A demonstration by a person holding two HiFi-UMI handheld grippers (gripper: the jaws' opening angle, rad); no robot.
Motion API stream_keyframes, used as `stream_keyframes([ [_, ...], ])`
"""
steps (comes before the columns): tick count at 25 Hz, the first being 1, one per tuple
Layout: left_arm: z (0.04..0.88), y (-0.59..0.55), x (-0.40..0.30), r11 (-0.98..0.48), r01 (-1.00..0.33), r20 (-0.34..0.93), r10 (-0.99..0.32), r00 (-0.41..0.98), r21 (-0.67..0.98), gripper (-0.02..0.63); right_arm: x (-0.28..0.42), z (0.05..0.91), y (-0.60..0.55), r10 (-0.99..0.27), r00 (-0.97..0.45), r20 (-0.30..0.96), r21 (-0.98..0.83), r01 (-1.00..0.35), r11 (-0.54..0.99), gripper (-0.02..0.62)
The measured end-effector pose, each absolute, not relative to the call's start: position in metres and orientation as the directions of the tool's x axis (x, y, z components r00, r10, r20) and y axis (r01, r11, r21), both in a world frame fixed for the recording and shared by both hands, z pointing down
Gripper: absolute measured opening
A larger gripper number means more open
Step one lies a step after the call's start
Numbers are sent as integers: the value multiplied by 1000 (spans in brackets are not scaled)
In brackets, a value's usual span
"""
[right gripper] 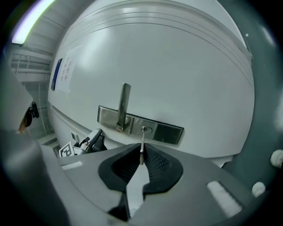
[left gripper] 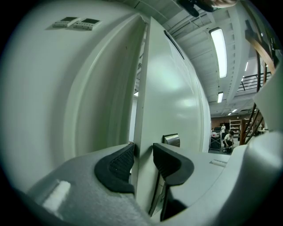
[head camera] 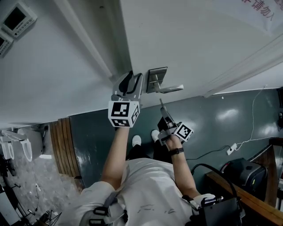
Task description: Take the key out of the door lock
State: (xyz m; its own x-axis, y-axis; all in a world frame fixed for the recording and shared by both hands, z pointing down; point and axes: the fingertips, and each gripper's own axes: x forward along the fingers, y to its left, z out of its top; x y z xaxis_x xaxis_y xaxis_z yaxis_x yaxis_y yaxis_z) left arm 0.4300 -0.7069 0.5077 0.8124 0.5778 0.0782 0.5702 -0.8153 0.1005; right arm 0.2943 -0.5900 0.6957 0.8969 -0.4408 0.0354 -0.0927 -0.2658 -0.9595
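Left gripper (head camera: 134, 78) is clamped on the edge of the door (left gripper: 172, 88). The slim silver key (right gripper: 142, 140) is pinched in the closed right gripper (right gripper: 141, 153) and sticks straight out. Its tip points at the steel lock plate (right gripper: 166, 131) and looks just clear of it. Red Chinese lettering (head camera: 258, 8) far right, cut off, can't read it.

It looked like a big industrial hall or workshop, not a home. Beyond the white door (left gripper: 168, 88) ran a high ribbed ceiling (left gripper: 194, 39) with strip lights (left gripper: 219, 48), a railed stair (left gripper: 253, 81), and shelves (left gripper: 234, 127) far back near some people (left gripper: 228, 139). The floor (head camera: 221, 117) was painted grey-green with a cable (head camera: 252, 126) trailing over it. A printed notice (right gripper: 66, 73) hung on the door.
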Motion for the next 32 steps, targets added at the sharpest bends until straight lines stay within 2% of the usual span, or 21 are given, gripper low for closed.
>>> stream_keyframes([
  [3, 510, -710, 425, -811, 576, 97, 584, 806, 100, 120, 285, 670, -588, -451, 891, 57, -914, -135, -382, 25],
  [8, 505, -706, 393, -779, 614, 63, 624, 779, 129, 83, 264, 640, -583, -441, 881, 173, -797, -138, -588, 25],
  [11, 511, -701, 364, -756, 643, 83, 654, 752, 126, 81, 253, 612, -586, -415, 895, 162, -728, -176, -663, 25],
  [15, 514, -704, 328, -763, 638, 108, 647, 755, 104, 43, 242, 580, -587, -359, 925, 122, -620, -212, -756, 25],
  [17, 502, -704, 309, -789, 606, 91, 614, 784, 100, 41, 234, 567, -584, -360, 926, 113, -569, -237, -787, 25],
  [19, 480, -703, 286, -816, 571, 46, 576, 816, 92, 6, 221, 553, -584, -395, 913, 101, -539, -283, -793, 25],
  [23, 449, -684, 233, -841, 539, -4, 539, 842, 51, 2, 182, 524, -582, -479, 874, 80, -459, -394, -796, 26],
  [28, 466, -652, 175, -839, 544, 68, 543, 837, 11, 0, 134, 503, -563, -456, 884, 104, -230, -425, -876, 29],
  [32, 469, -654, 150, -851, 524, 102, 524, 845, 33, 0, 119, 480, -563, -438, 897, 53, -168, -425, -890, 29],
])
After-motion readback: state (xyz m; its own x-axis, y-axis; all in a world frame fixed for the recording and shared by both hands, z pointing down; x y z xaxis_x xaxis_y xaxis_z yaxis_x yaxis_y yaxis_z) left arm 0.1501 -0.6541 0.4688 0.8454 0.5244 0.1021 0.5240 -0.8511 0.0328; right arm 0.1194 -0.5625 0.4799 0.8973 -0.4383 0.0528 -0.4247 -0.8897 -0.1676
